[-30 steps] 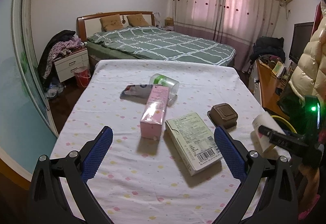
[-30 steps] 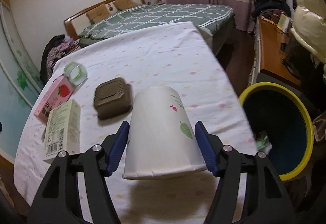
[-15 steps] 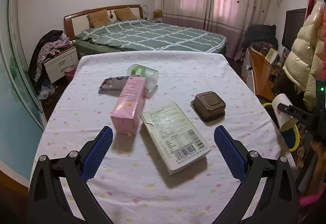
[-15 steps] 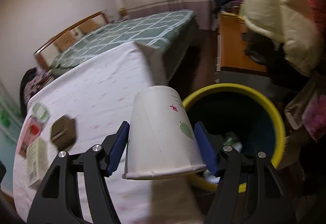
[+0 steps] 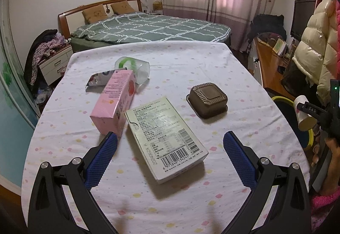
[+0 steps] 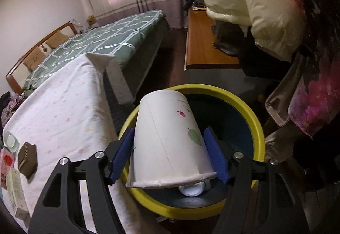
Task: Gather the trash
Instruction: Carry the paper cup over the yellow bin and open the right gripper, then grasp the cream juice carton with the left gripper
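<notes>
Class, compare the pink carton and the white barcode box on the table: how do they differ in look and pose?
The pink carton is pink with a strawberry picture; the white barcode box is off-white with printed text and a barcode. The pink carton looks thicker, the white barcode box flatter and wider. Their long axes slant opposite ways. Both lie flat on the tablecloth, corners nearly meeting.
</notes>
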A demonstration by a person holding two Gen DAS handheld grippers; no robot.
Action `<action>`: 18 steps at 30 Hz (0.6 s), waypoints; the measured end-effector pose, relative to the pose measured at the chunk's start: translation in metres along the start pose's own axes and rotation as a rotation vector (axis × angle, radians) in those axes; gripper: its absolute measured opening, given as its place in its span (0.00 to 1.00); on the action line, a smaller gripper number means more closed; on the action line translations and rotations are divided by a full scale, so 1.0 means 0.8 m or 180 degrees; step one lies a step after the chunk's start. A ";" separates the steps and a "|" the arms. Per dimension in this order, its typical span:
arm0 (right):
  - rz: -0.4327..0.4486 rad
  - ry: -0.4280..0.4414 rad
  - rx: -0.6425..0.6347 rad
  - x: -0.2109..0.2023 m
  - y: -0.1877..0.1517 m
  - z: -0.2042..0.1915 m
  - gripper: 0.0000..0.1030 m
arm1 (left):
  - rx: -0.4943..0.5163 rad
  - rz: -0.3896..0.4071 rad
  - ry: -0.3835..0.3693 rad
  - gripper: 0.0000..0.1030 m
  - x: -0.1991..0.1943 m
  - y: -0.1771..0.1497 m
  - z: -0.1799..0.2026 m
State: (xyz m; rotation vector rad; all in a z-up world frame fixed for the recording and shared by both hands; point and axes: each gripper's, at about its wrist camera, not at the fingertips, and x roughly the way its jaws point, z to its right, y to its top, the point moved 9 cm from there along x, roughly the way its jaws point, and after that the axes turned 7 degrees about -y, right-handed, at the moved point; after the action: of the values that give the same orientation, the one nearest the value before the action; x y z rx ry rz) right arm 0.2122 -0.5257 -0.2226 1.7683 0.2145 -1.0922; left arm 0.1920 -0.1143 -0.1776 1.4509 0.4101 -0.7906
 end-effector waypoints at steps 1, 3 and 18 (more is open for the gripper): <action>0.0010 -0.0008 0.0019 0.000 0.001 0.002 0.66 | -0.0002 -0.0011 -0.0002 0.95 0.001 -0.001 0.000; 0.0031 -0.0028 0.0029 0.000 0.003 0.003 0.66 | -0.0004 -0.0027 -0.0006 0.95 0.004 -0.003 0.001; 0.0089 -0.0089 -0.0079 -0.005 0.002 -0.007 0.70 | -0.0117 -0.0103 0.0008 0.95 0.014 -0.012 -0.005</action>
State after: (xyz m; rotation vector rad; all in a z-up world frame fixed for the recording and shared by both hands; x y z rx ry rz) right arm 0.2143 -0.5203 -0.2182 1.7283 0.1848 -1.0891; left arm 0.1941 -0.1124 -0.1926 1.4144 0.4487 -0.8033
